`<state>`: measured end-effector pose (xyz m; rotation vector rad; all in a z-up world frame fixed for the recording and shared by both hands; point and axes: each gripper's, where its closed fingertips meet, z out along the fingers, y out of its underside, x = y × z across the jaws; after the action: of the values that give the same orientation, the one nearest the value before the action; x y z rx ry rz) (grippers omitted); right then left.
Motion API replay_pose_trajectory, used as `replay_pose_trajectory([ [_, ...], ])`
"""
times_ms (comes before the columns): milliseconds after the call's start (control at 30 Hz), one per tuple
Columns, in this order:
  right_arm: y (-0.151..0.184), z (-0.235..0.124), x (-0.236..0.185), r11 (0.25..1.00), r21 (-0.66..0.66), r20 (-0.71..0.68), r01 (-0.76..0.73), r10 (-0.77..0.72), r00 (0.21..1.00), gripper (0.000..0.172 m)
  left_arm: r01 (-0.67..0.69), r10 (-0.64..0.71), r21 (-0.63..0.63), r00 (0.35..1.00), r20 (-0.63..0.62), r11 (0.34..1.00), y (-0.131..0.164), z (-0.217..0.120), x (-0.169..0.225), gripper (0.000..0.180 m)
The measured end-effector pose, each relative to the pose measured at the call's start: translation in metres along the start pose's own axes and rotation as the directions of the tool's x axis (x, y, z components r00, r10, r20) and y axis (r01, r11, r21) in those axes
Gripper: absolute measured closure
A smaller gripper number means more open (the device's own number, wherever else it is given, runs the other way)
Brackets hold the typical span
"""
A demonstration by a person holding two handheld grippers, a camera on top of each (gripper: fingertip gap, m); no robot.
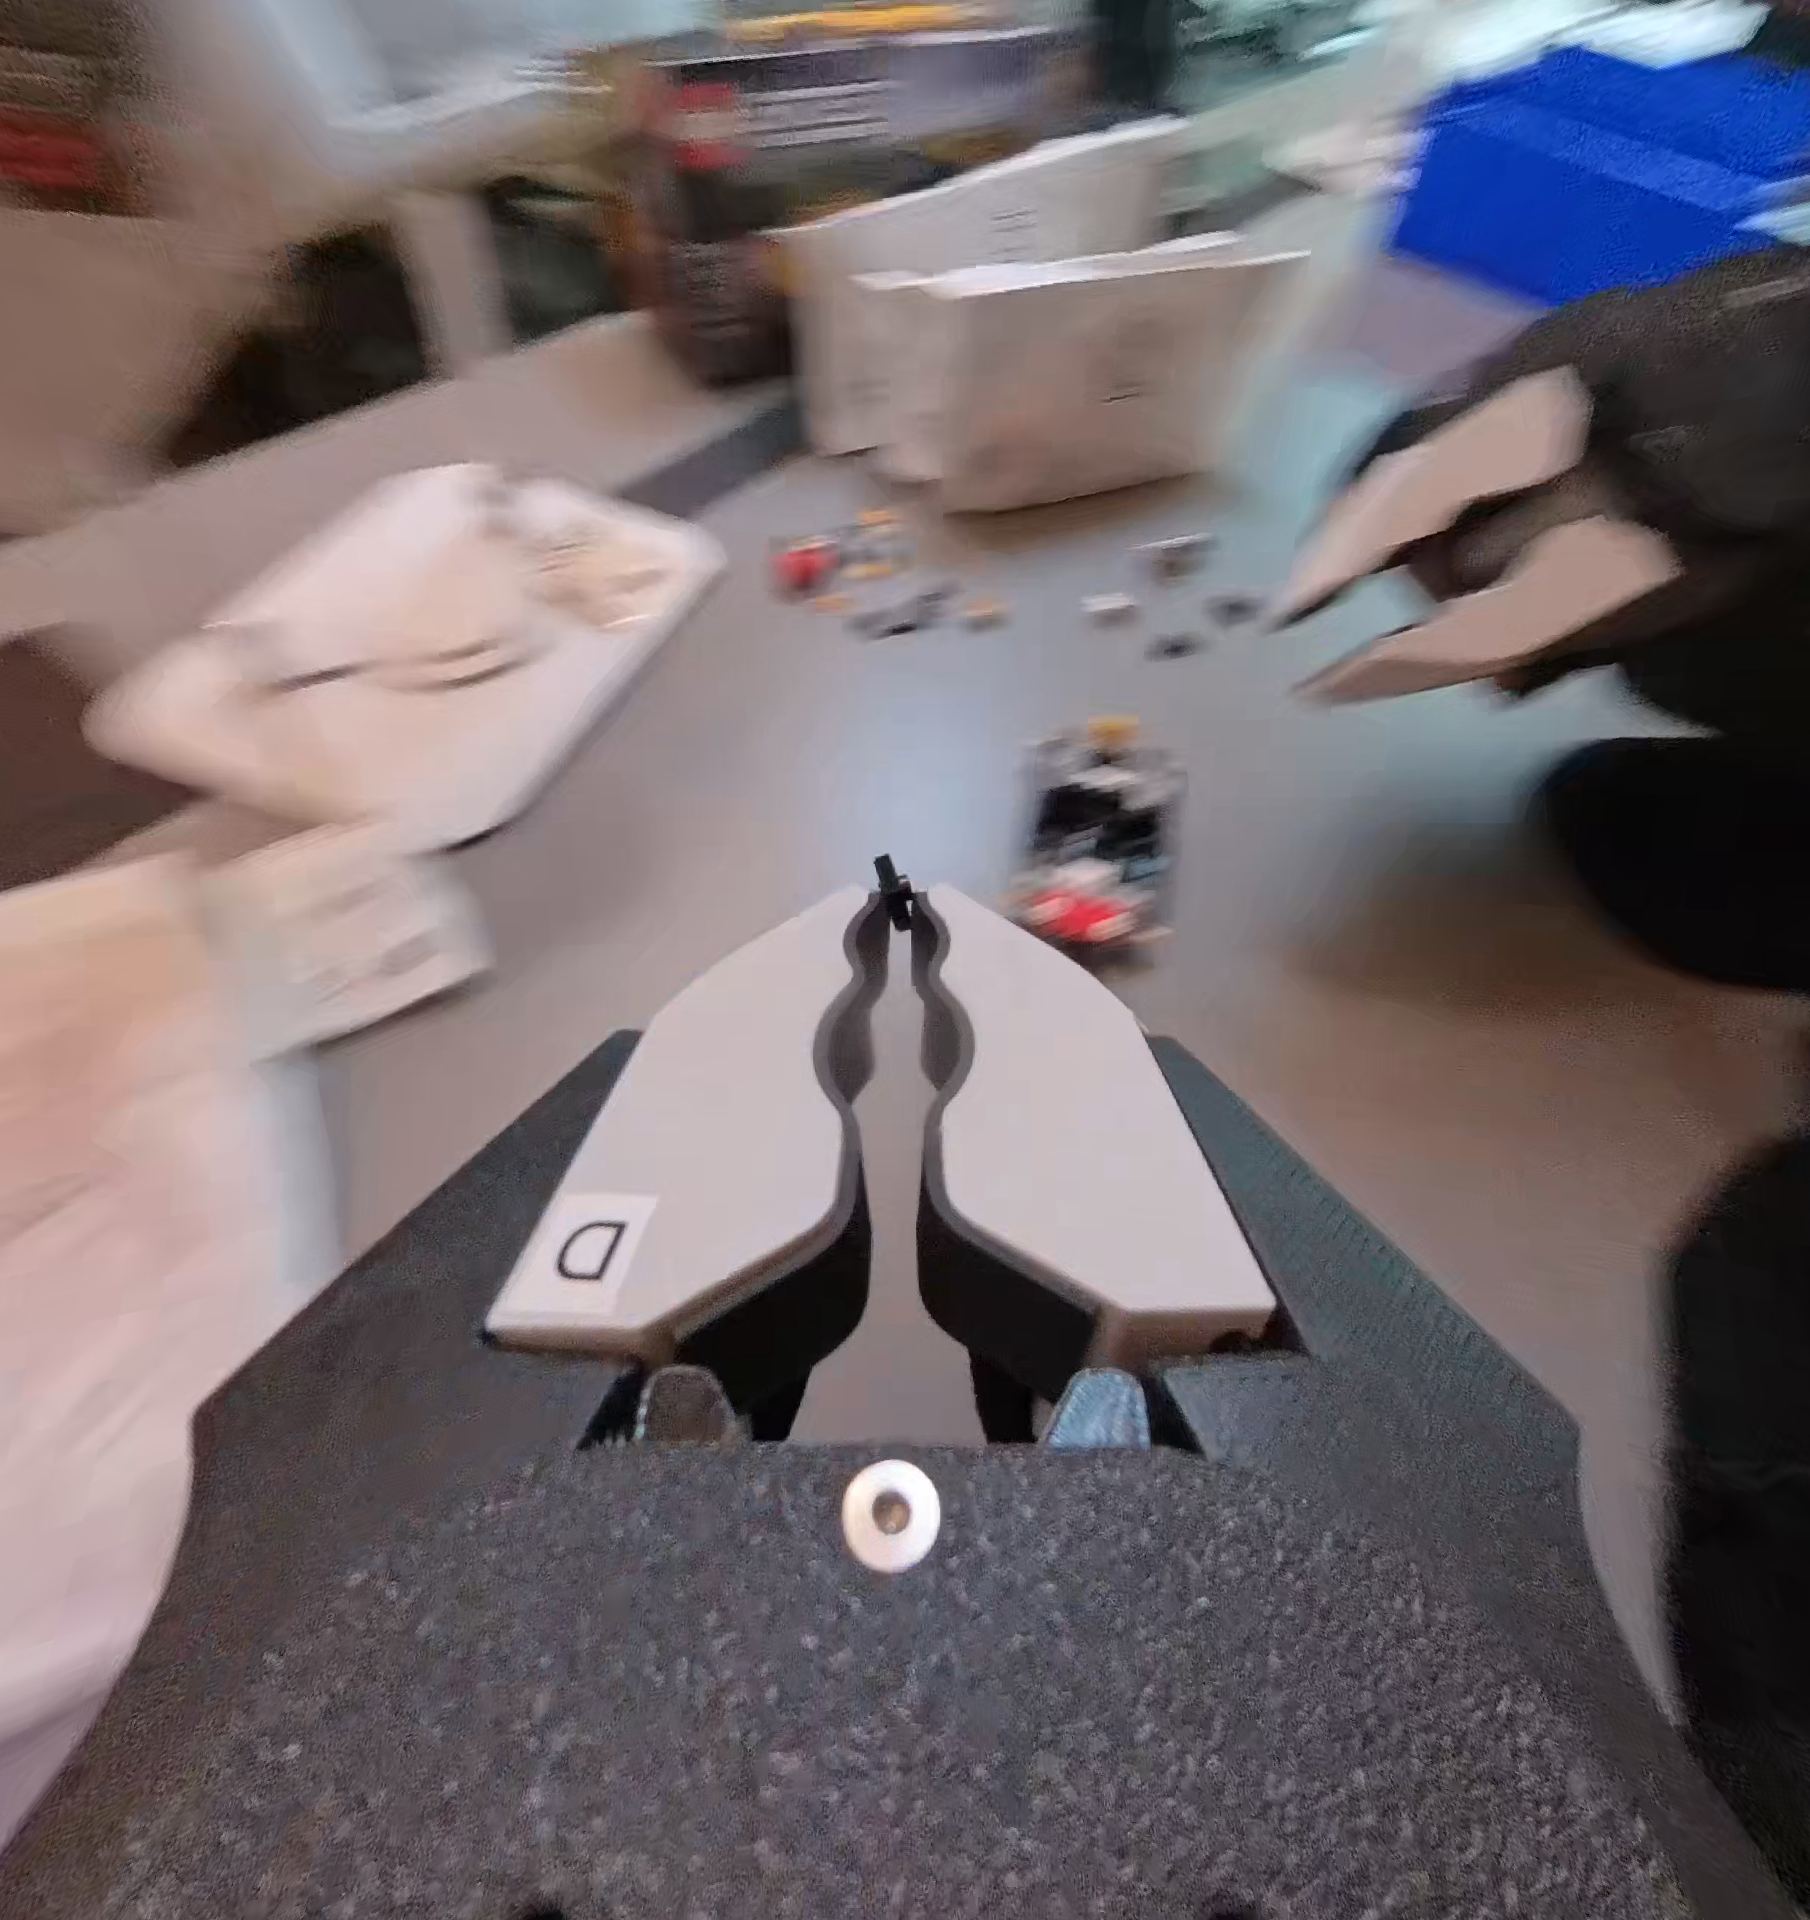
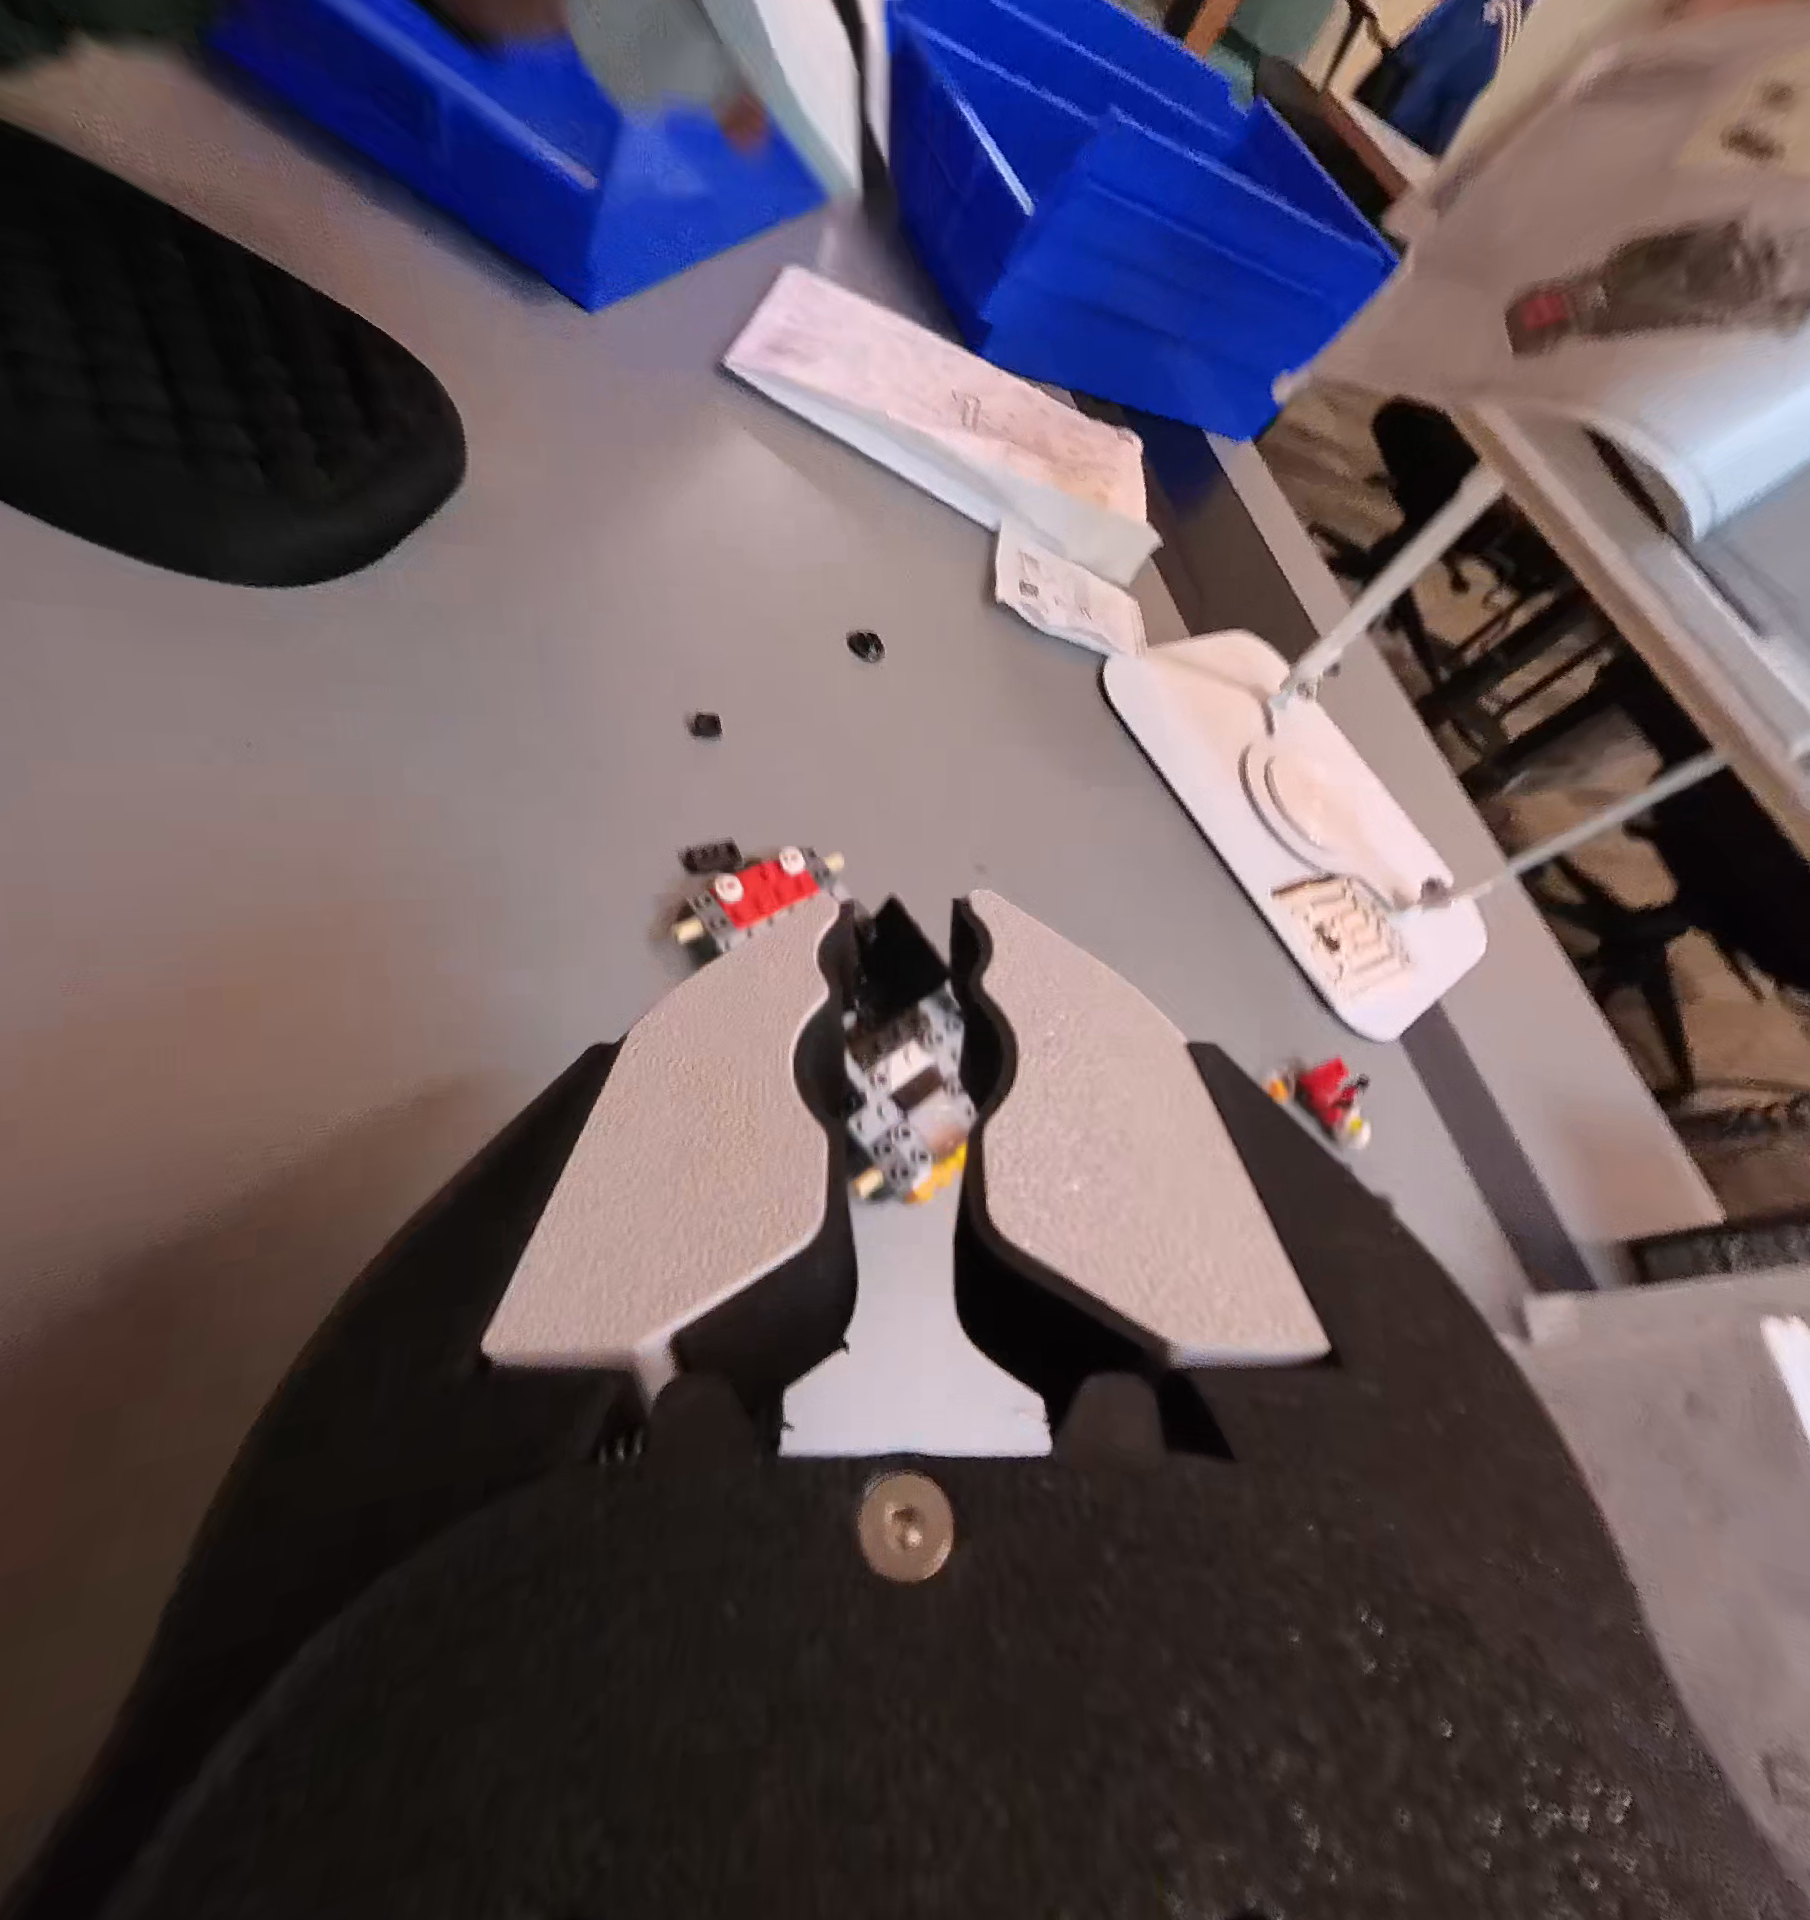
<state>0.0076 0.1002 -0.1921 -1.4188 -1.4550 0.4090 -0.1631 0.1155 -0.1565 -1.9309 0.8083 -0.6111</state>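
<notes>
My left gripper [image 1: 893, 906] is shut on a small black piece [image 1: 889, 881] that sticks up out of its fingertips, held above the grey table [image 1: 776, 790]. A brick-built model [image 1: 1098, 842] in black, grey and red lies on the table just ahead to the right. My right gripper [image 2: 901, 920] hovers over that model [image 2: 906, 1070], which shows through the gap between its fingers with its red end [image 2: 766, 894] past the left tip. The left wrist view shows the right gripper [image 1: 1290, 657] in the air with its fingers apart and nothing between them.
Loose bricks [image 1: 880, 582] lie farther back near a white box [image 1: 1057, 374], with white bags on a tray [image 1: 413, 644] at the left. The right wrist view shows blue bins [image 2: 1140, 239], a paper booklet [image 2: 942, 416], a white lamp base [image 2: 1296, 831], two small black pieces [image 2: 707, 724] and a dark mat [image 2: 153, 364]. Across from one pair of fingers to the other is roughly 20 cm.
</notes>
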Motion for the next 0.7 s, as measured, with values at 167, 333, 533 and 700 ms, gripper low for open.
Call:
replay_pose_trajectory([
  [167, 0.026, -0.007, 0.008, 0.995, -0.040, -0.007, -0.096, 0.096, 0.995, 0.152, 0.214, -0.114, -0.135, 0.845, 0.523, 0.967, 0.074, -0.118, -0.099, 0.177],
  [333, 0.035, 0.002, 0.006, 0.991, -0.072, 0.002, -0.112, 0.112, 0.994, 0.153, 0.420, -0.242, -0.177, 0.764, 0.598, 0.890, 0.136, -0.151, -0.114, 0.156],
  [533, 0.037, 0.003, 0.004, 0.991, -0.099, -0.002, -0.094, 0.095, 0.996, 0.153, 0.434, -0.246, -0.191, 0.762, 0.599, 0.880, 0.144, -0.147, -0.119, 0.113],
  [700, 0.027, 0.003, 0.021, 0.989, -0.051, -0.063, -0.138, 0.135, 0.989, 0.154, 0.301, -0.206, -0.078, 0.798, 0.566, 0.950, 0.105, -0.140, -0.117, 0.118],
])
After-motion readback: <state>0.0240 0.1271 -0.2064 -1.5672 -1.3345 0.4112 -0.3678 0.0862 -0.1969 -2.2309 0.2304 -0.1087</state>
